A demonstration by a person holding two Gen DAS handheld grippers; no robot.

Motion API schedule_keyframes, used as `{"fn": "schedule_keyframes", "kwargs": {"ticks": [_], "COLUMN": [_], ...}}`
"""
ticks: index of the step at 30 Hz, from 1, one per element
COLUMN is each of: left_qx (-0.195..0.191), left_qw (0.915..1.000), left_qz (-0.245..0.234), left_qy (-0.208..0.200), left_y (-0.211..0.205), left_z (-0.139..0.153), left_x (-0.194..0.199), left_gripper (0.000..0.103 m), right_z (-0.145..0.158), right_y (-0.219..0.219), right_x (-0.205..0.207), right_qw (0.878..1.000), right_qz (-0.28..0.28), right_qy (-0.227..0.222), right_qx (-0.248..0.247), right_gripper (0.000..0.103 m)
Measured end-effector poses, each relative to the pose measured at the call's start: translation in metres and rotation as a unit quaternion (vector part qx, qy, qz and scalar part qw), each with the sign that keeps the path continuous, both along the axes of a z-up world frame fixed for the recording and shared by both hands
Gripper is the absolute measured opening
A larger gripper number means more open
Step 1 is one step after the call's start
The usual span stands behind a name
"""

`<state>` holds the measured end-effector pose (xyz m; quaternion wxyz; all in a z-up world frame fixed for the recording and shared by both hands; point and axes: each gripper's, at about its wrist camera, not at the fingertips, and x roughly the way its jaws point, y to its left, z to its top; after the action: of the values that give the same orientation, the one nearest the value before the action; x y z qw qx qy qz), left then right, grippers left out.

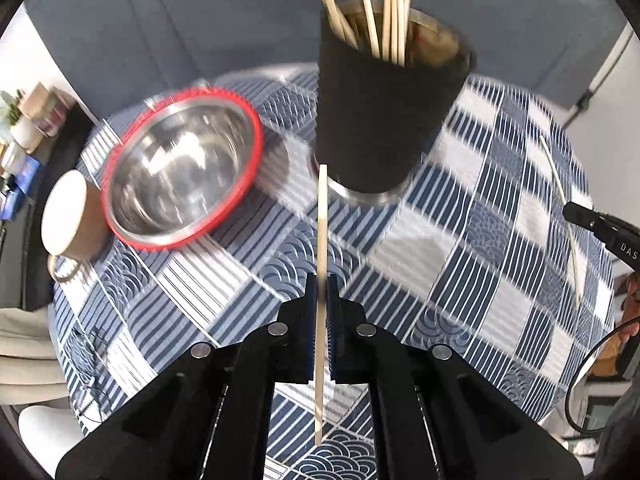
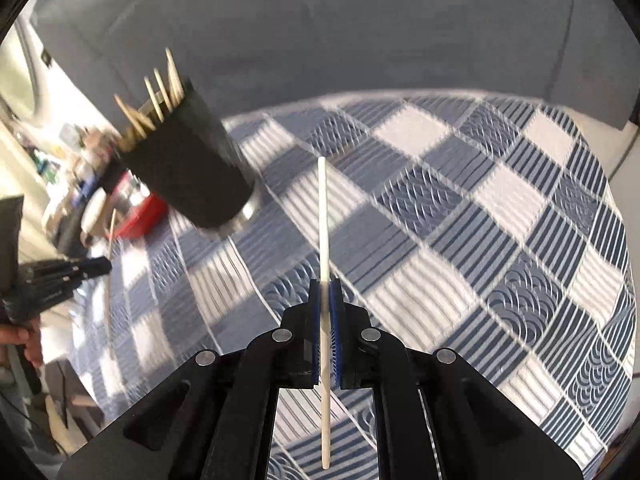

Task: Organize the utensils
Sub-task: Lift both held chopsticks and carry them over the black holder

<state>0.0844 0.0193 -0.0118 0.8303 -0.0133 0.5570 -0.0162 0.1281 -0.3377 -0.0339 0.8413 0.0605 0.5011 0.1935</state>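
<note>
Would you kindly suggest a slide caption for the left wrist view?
Left gripper shut on a wooden chopstick, facing the black holder of chopsticks beside a red-rimmed steel bowl.

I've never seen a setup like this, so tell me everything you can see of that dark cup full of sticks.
The dark cup is a tall tapered holder, matte black outside, with a shiny metal base ring and a metallic-looking rim. It stands on the blue-and-white checked tablecloth, right of the red-rimmed steel bowl. Several pale wooden chopsticks lean inside it, fanning out. Neither hand-held gripper touches it.
</note>
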Motion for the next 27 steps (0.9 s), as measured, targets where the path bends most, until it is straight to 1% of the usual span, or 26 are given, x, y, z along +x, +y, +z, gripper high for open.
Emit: {"fn": "schedule_keyframes", "kwargs": {"ticks": [2,6,11,16,20,23,25,27], "left_qx": [0.001,0.014,0.029,0.020,0.003,-0.018,-0.029,-0.032], "left_qw": [0.9999,0.9984,0.9951,0.9913,0.9875,0.9838,0.9804,0.9778], "left_qz": [0.002,0.003,0.001,0.003,0.007,0.009,0.005,0.000], "left_qy": [-0.015,-0.054,-0.095,-0.130,-0.158,-0.178,-0.195,-0.207], "left_y": [-0.003,-0.001,-0.006,-0.002,0.001,0.002,0.000,-0.002], "left_z": [0.012,0.044,0.075,0.107,0.131,0.147,0.159,0.166], "left_x": [0.015,0.026,0.036,0.052,0.066,0.075,0.083,0.088], "left_gripper": [0.005,0.005,0.005,0.005,0.005,0.005,0.005,0.005], "right_z": [0.017,0.055,0.094,0.132,0.159,0.170,0.175,0.180], "right_y": [0.004,0.016,0.029,0.050,0.073,0.087,0.095,0.103], "right_x": [0.006,0.020,0.037,0.050,0.060,0.065,0.070,0.073], "right_qw": [1.000,0.998,0.996,0.991,0.986,0.983,0.980,0.976], "right_qz": [0.003,0.011,0.009,0.024,0.047,0.057,0.065,0.068], "right_qy": [-0.018,-0.053,-0.086,-0.124,-0.157,-0.170,-0.177,-0.194], "right_qx": [0.011,0.022,0.034,0.040,0.042,0.045,0.056,0.068], "right_gripper": [0.005,0.005,0.005,0.005,0.005,0.005,0.005,0.005]}}
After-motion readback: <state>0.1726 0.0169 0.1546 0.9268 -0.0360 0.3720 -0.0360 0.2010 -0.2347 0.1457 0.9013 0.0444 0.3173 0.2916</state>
